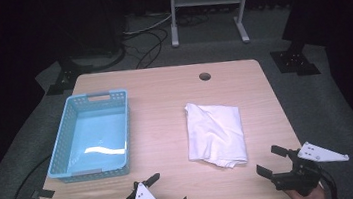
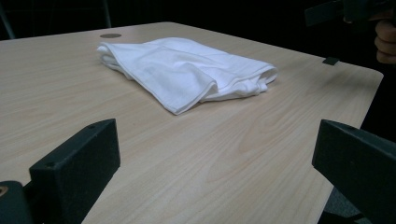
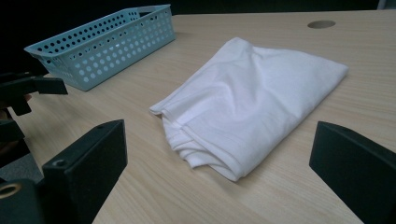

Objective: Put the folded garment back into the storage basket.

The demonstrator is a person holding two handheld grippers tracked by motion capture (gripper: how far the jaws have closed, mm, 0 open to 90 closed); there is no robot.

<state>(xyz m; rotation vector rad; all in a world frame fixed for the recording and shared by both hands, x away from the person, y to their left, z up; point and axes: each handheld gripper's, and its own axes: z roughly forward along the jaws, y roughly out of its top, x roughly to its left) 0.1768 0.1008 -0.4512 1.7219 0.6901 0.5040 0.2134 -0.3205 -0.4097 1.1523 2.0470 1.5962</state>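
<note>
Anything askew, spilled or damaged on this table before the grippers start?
Nothing stands out. The folded white cloth lies flat on the table, slightly rumpled, its layered edges uneven. The blue basket sits upright and empty. The left gripper and right gripper are open and hold nothing.

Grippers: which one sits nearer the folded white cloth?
The right gripper, off the cloth's near right corner. The left gripper sits farther left along the table's front edge. Both are open.

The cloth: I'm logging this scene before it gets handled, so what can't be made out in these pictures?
- Cloth: how many layers, hidden by its folds.
- Left gripper: body cut off by the high view's bottom edge.
- Basket: inside hidden by its wall in the right gripper view.
</note>
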